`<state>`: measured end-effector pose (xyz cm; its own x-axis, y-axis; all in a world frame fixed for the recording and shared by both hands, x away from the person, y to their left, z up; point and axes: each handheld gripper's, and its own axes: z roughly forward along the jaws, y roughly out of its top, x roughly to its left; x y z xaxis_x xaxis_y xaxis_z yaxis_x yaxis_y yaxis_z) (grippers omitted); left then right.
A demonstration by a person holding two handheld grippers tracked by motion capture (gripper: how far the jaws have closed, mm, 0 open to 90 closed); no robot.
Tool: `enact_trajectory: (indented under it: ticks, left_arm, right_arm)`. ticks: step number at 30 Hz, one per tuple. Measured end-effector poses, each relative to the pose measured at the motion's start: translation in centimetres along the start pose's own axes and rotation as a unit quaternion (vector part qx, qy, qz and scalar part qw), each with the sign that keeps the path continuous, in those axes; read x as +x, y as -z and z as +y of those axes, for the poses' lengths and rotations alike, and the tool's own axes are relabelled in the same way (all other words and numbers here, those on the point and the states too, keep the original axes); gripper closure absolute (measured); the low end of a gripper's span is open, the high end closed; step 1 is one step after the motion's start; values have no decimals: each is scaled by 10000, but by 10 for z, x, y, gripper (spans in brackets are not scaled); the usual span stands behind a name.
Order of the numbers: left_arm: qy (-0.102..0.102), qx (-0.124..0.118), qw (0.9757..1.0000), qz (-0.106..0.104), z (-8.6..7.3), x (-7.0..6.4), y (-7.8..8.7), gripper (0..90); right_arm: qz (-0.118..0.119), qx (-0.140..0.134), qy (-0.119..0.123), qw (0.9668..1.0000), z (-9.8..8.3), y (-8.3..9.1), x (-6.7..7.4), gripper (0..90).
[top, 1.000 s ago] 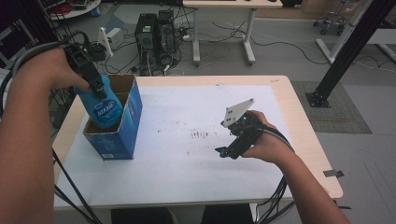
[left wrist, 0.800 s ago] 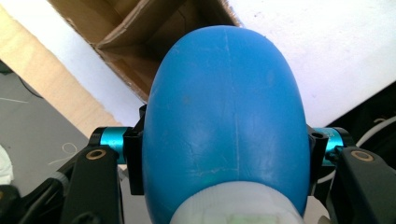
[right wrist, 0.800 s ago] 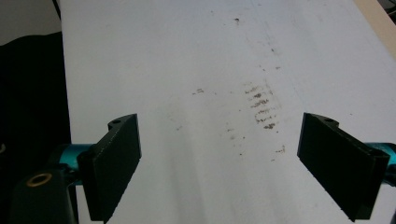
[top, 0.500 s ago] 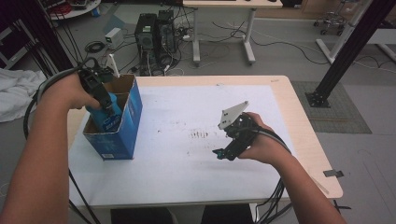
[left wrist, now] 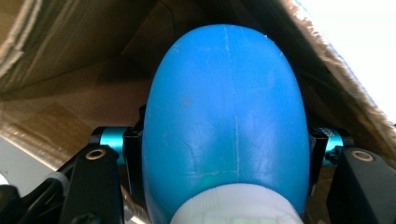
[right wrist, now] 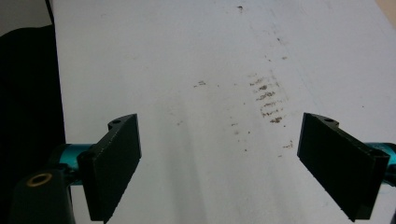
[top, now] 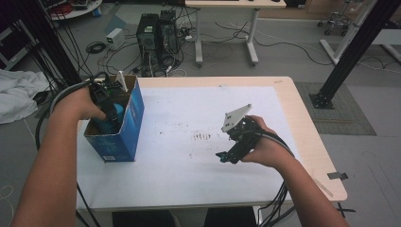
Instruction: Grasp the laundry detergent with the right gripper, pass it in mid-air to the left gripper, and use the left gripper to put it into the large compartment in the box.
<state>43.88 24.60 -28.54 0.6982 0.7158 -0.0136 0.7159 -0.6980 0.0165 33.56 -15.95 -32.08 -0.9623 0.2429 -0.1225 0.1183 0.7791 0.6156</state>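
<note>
White table (top: pixel 189 179): left gripper (top: pixel 109 109) pinches a blue bottle (left wrist: pixel 224 121), seemingly plastic, inside the blue box (top: pixel 124 137); right gripper (right wrist: pixel 219 163) hovers, jaws spread.

The table (top: pixel 312 142) has a pale wooden top, most of it covered by a white sheet (top: pixel 189 175). Near the middle of the table the sheet bears a patch of brown smudges (top: pixel 203 136) in short rows. On the floor beyond the table's far edge stand two black computer towers (top: pixel 158 30), with loose cables (top: pixel 97 47) to their left and a white desk (top: pixel 250 33) behind. Left of the table lies a crumpled white cloth (top: pixel 16 97). Right of the table a black post (top: pixel 352 47) leans over a grey mat (top: pixel 340 111)
</note>
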Motion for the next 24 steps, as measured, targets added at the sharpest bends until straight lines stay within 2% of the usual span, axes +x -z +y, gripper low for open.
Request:
enact_trajectory:
  ticks: [6,16,18,24]
  left_arm:
    - [-240,16,9997,14,0,1,-8,384]
    - [-222,-109,9997,-17,1,0,-6,355]
    - [-214,-101,9997,40,1,0,-4,316]
    - [-177,-136,9997,68,-3,1,0,311]
  right_arm:
    - [23,25,-5,10000,0,-3,0,127]
    - [33,16,-47,10000,0,-4,0,127]
    - [31,43,-63,10000,-1,-5,0,127]
    - [25,10,-47,10000,-1,-4,0,127]
